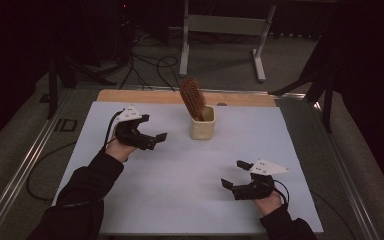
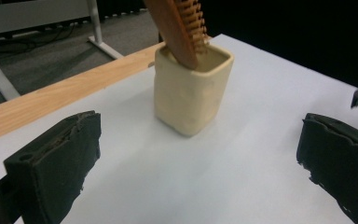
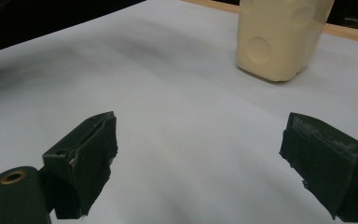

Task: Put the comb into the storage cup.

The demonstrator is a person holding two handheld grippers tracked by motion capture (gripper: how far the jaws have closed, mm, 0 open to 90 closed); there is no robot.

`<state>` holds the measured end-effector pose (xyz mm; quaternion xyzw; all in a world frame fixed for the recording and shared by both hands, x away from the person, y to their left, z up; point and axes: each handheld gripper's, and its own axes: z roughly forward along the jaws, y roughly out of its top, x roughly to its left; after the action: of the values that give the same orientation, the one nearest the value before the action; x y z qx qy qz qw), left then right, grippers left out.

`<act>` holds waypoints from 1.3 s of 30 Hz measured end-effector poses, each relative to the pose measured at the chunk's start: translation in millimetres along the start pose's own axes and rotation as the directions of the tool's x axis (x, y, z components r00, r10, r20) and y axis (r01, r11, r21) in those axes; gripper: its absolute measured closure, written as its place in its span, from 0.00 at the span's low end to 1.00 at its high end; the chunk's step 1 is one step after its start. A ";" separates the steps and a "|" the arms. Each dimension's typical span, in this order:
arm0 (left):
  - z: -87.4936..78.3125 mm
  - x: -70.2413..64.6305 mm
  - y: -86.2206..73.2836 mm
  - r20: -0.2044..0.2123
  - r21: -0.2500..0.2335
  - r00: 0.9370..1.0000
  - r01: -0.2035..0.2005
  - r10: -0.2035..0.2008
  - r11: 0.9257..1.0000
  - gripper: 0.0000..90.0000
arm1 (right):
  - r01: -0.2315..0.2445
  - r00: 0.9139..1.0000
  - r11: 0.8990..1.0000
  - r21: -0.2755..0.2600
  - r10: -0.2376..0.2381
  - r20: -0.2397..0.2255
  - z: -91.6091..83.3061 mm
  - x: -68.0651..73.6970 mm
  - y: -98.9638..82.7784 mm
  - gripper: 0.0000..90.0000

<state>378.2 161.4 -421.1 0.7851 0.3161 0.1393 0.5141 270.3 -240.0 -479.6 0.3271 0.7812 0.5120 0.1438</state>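
Hairbrush (image 1: 192, 97) and cup (image 1: 202, 125) sit together toward the far middle of the table, well apart from both of my grippers. I see the brush as warm brown wood, a flat oval head with rows of short pegs, standing handle-down in the cup and tilting to the far left so its head rises clear of the rim. In the left gripper view the brush (image 2: 179, 30) leans against the near left inner wall of the cup (image 2: 191, 91). The cup is cream-coloured, squarish with rounded corners, matte and slightly lumpy, thick-walled; from the right gripper view the cup (image 3: 279, 37) shows a shallow round dimple pressed into its side.

My left gripper (image 1: 156, 140) hovers left of the cup, pointing right at it, jaws spread wide and holding nothing. My right gripper (image 1: 234, 175) rests at the near right of the table, pointing left, likewise released with a broad gap between its jaws. The jaw pads are black, rough-edged rubbery blocks.

The table (image 1: 180, 190) is covered by a smooth pale grey-blue sheet; a strip of light wood (image 1: 145, 96) shows along its far edge.
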 end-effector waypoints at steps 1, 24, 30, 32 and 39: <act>-2.2 0.0 -2.9 0.002 0.000 1.000 0.001 -0.001 1.000 0.00 | 0.000 1.000 1.000 0.000 0.000 0.000 0.0 -0.2 0.0 0.11; -41.6 -11.1 -65.9 0.017 0.039 1.000 -0.012 0.011 0.999 0.00 | 0.015 1.000 1.000 0.013 -0.015 0.004 2.0 1.0 -0.8 0.11; -52.5 -12.0 -81.0 0.007 0.035 1.000 -0.012 0.012 0.999 0.00 | 0.018 1.000 1.000 0.015 -0.019 0.006 2.3 1.1 -0.9 0.11; -56.0 -12.8 -86.3 0.007 0.035 1.000 -0.017 0.016 0.999 0.00 | 0.016 1.000 1.000 0.013 -0.016 0.005 2.4 1.1 -1.1 0.11; -68.0 -14.6 -106.9 0.001 0.051 1.000 -0.009 0.009 0.999 0.00 | 0.014 1.000 1.000 0.015 -0.014 0.003 2.8 1.0 -1.5 0.11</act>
<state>292.4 229.9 -485.8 0.7995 0.3157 0.1334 0.4933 270.6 -237.8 -482.1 0.3235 0.7870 0.5045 0.1464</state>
